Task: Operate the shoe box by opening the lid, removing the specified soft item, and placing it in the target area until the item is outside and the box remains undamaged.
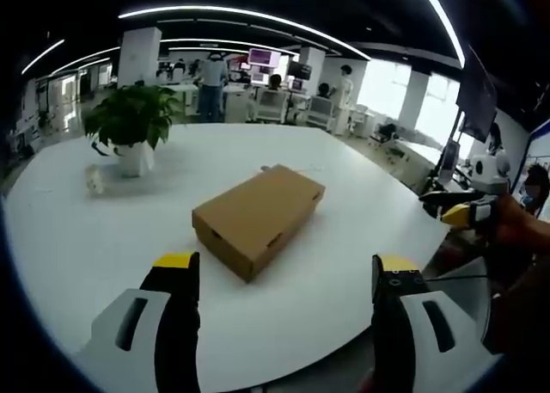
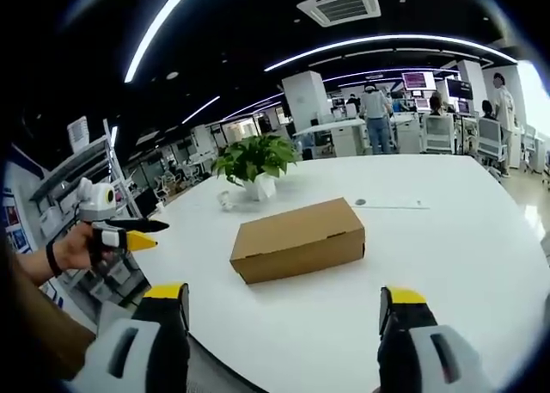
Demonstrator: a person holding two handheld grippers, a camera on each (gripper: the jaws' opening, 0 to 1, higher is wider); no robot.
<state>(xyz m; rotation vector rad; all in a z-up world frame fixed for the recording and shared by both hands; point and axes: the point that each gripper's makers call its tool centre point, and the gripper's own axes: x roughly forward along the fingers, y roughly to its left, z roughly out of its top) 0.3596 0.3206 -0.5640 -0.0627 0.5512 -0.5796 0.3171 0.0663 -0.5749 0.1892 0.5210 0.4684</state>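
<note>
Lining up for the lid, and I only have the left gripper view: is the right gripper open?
Observer: Yes. The right gripper view shows the right gripper with its jaws wide apart and nothing between them.
Operator: What does the box side facing it look like?
Observer: The shoe box shows a plain long side there, with the lid shut flat.
Operator: Where does my left gripper sit?
Observer: A hand holds the left gripper beyond the table edge, not over the box.

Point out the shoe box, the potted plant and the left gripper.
shoe box (image 1: 258,217): left gripper view, middle of the closed lid.
potted plant (image 2: 254,158): right gripper view, on its leaves.
left gripper (image 1: 282,273): left gripper view, midway between its open jaws' yellow tips.
</note>
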